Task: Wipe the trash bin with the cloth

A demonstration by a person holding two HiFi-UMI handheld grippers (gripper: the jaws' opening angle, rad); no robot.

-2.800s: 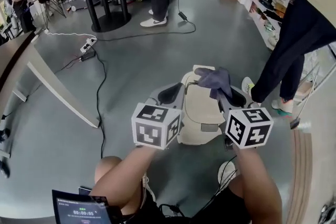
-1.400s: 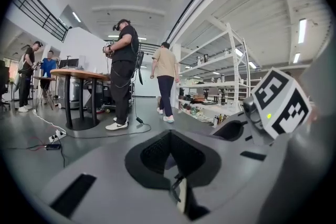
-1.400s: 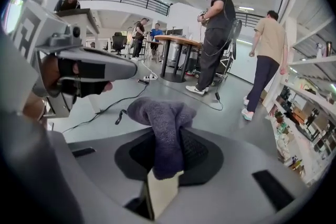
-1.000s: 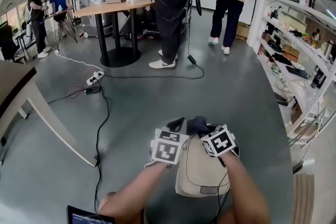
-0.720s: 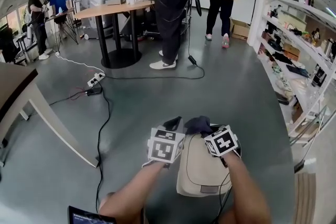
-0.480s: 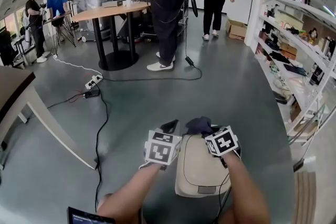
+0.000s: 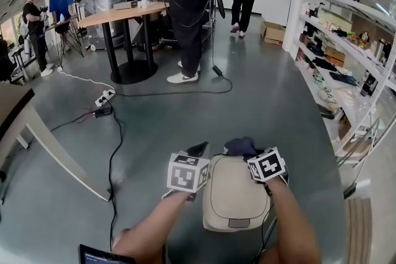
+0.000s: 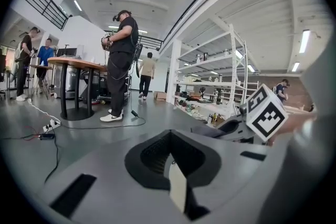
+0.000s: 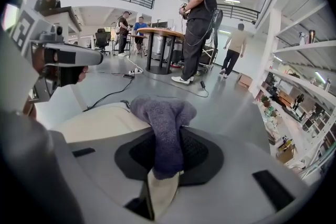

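The grey floor (image 7: 272, 102) fills most of the head view. Open shelves (image 7: 346, 40) run along it at 3 o'clock. A round-topped table (image 7: 124, 9) stands at 11 o'clock, and a person in dark clothes (image 7: 189, 9) stands beside it at 12 o'clock.

The cream trash bin (image 7: 232, 195) sits at 6 o'clock with its lid shut, between the two forearms.

The left gripper (image 7: 198, 149) is just beside the bin's far left corner, at about 10 o'clock of the lid. Whether it touches the bin cannot be told. In the left gripper view its jaws are pressed together with nothing between them.

The right gripper (image 9: 164, 178) is at the bin's far right corner, at about 1 o'clock of the lid. Its jaws are closed tight on the purple-grey cloth (image 9: 163, 113). The cloth rises from the jaws in a bunch and lies over the bin's far edge at 12 o'clock.

A white power strip (image 7: 101, 97) lies on the floor at 10 o'clock, well apart from the bin.
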